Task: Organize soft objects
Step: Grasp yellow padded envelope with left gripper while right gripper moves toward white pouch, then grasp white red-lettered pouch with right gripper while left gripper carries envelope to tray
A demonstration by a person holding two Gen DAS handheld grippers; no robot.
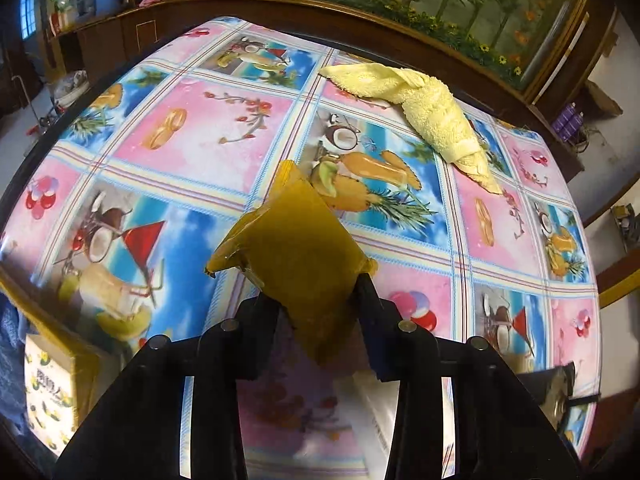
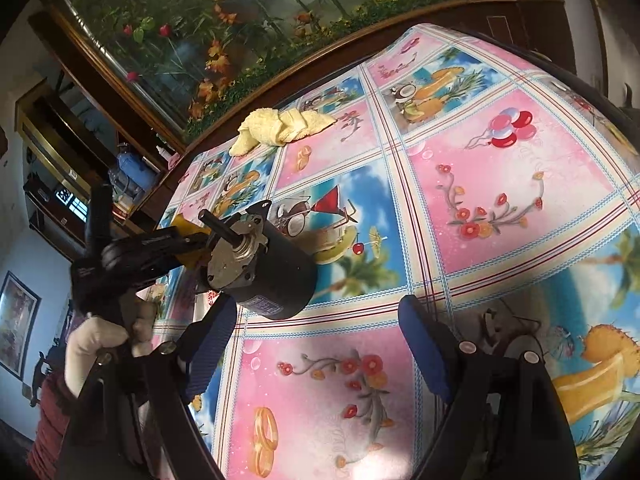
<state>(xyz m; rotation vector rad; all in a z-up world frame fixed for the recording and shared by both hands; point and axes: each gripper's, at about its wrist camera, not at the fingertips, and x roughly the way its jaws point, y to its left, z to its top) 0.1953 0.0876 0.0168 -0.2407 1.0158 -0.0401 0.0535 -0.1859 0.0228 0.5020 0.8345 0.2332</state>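
Note:
My left gripper point(image 1: 316, 292) is shut on a mustard-yellow soft pouch point(image 1: 292, 248), which it holds just above the patterned tablecloth point(image 1: 200, 128). The pouch point(image 2: 185, 225) also shows at the left of the right wrist view, where a gloved hand point(image 2: 96, 344) holds that gripper. A pale yellow towel point(image 1: 420, 100) lies crumpled near the table's far edge, to the right of the pouch. The towel point(image 2: 280, 128) is far ahead of my right gripper point(image 2: 320, 336). That gripper hangs open over the cloth with nothing between its blue pads point(image 2: 424, 344).
A black cylindrical motor point(image 2: 272, 264) with a metal shaft lies on the table just ahead of my right gripper's left finger. A tissue pack point(image 1: 52, 392) sits at the table's near left edge. A wooden cabinet with a plant-filled glass tank point(image 1: 460, 0) runs behind the table.

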